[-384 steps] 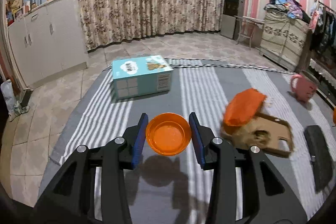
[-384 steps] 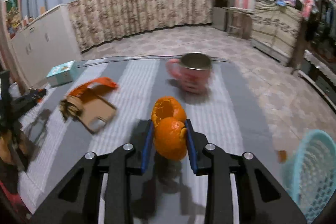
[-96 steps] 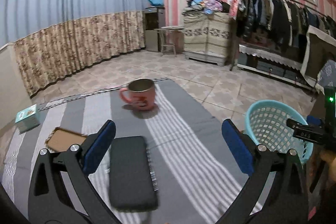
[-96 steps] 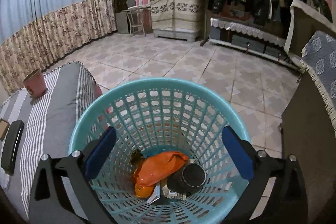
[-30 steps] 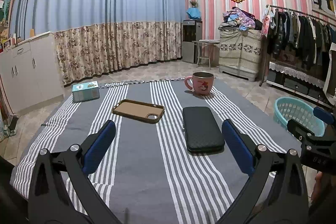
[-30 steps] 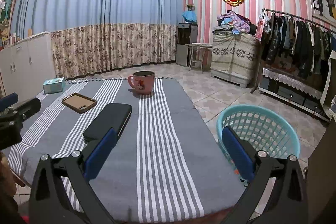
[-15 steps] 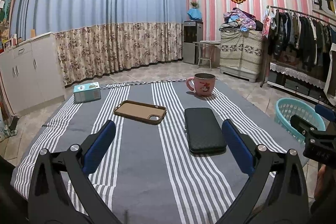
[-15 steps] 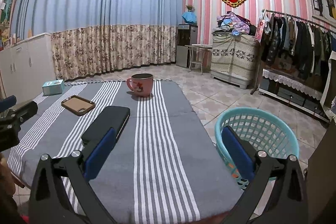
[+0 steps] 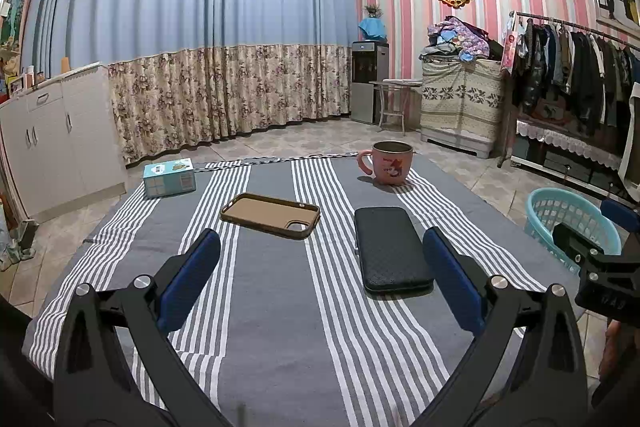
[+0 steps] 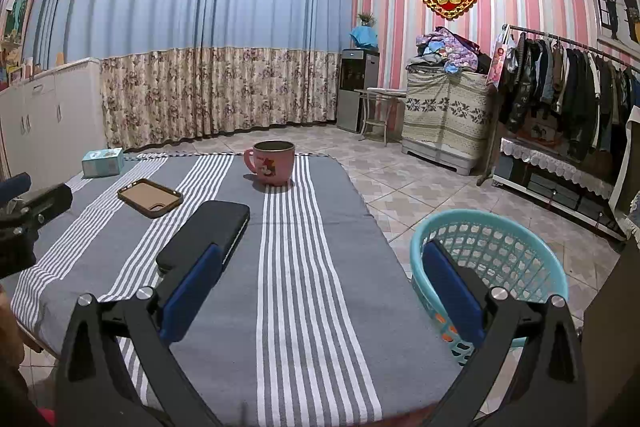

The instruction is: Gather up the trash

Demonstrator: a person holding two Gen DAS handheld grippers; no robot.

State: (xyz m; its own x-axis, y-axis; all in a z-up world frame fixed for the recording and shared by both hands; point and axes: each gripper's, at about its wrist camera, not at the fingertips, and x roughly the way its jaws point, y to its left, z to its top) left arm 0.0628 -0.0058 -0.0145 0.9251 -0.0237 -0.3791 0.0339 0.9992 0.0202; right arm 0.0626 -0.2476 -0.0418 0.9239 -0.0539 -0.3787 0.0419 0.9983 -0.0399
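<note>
Now, from the left wrist view, the left gripper (image 9: 320,291) hangs above the near end of the striped cloth (image 9: 280,327) with its blue fingers (image 9: 188,287) spread wide and nothing between them. Ahead of the left finger lies a brown phone case (image 9: 271,215); just ahead of the right finger lies a black case (image 9: 392,249). Farther out beyond the fingers stand a pink mug (image 9: 389,163) and, off to the left, a small blue box (image 9: 169,177). None of these reads as rubbish — no peel, wrapper or scrap shows on the cloth. The blue basket (image 9: 560,211) sits on the floor, well off to the right of the right finger.

From the right wrist view, the right gripper (image 10: 320,291) is likewise wide apart and empty. Its right finger (image 10: 452,291) overlaps the near rim of the basket (image 10: 520,227), where a little orange shows through the mesh low down, so the trash seems to be in there already. The black case (image 10: 208,231) runs just ahead of the left finger, the mug (image 10: 272,163) straight out between the fingers.

Judging by this, the collecting looks finished or nearly so. Doing this step well means a slow scan of the cloth edges and the floor by the basket — and keeping both grippers spread and clear of the mug and the cases, which belong on the table.
</note>
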